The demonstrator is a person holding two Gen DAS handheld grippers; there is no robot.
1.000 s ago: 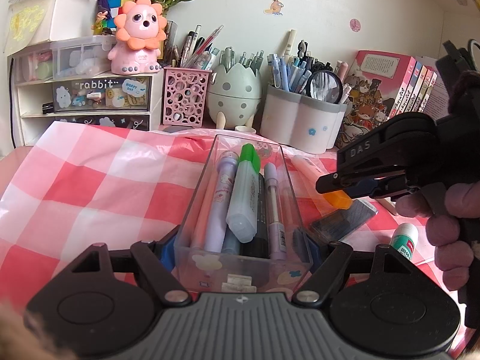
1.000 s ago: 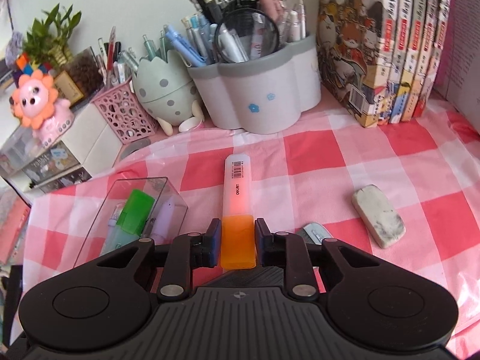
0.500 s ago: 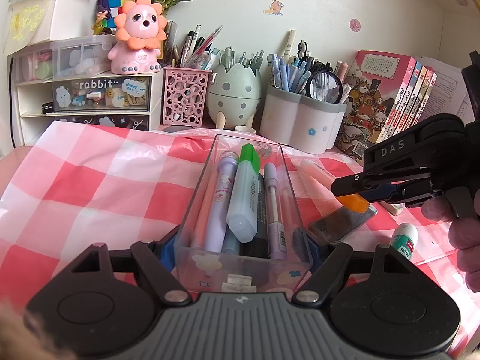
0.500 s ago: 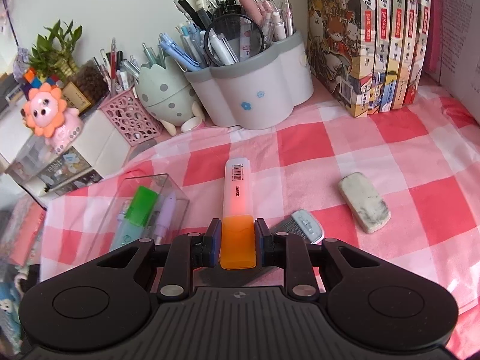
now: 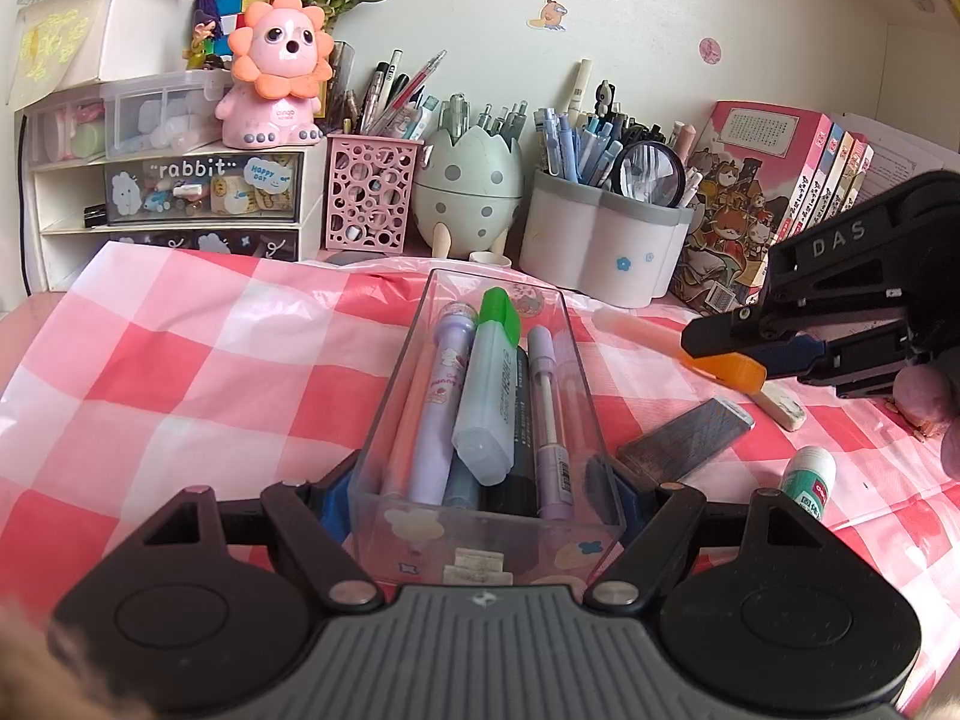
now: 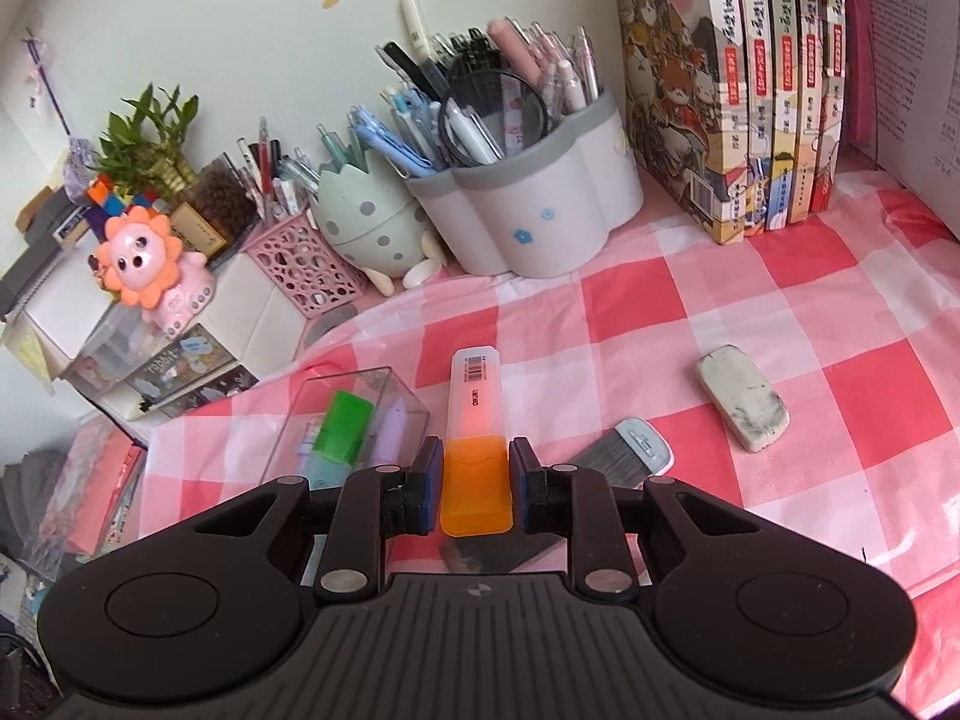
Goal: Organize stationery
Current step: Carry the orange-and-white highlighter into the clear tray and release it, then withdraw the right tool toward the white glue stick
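Table point(image 6: 750, 312), pink-and-white check cloth, stationery lot:

- Clear pencil box point(image 5: 486, 420): long, open-topped, lying on the cloth; left gripper point(image 5: 483, 495) jaws clenched on its near end, one on each side wall. Contents: green-capped highlighter point(image 5: 489, 384), lilac pens either side, dark pen beneath
- Orange highlighter point(image 6: 474, 426): orange cap grasped between the right gripper point(image 6: 476, 483) jaws, pale barrel pointing away toward the back wall; held above the cloth, to the right of the box and apart from it
- Grey case point(image 6: 624, 450): flat on the cloth just beneath and right of the held highlighter
- Eraser point(image 6: 742, 396): white, smudged, lying on the cloth further right
- Glue stick point(image 5: 807, 480): green-and-white, on the cloth near the right edge of the left view
- Back row against the wall: grey-rimmed pen holder point(image 6: 540, 216), egg-shaped holder point(image 5: 465, 192), pink lattice cup point(image 5: 369, 198), books point(image 6: 750, 78)
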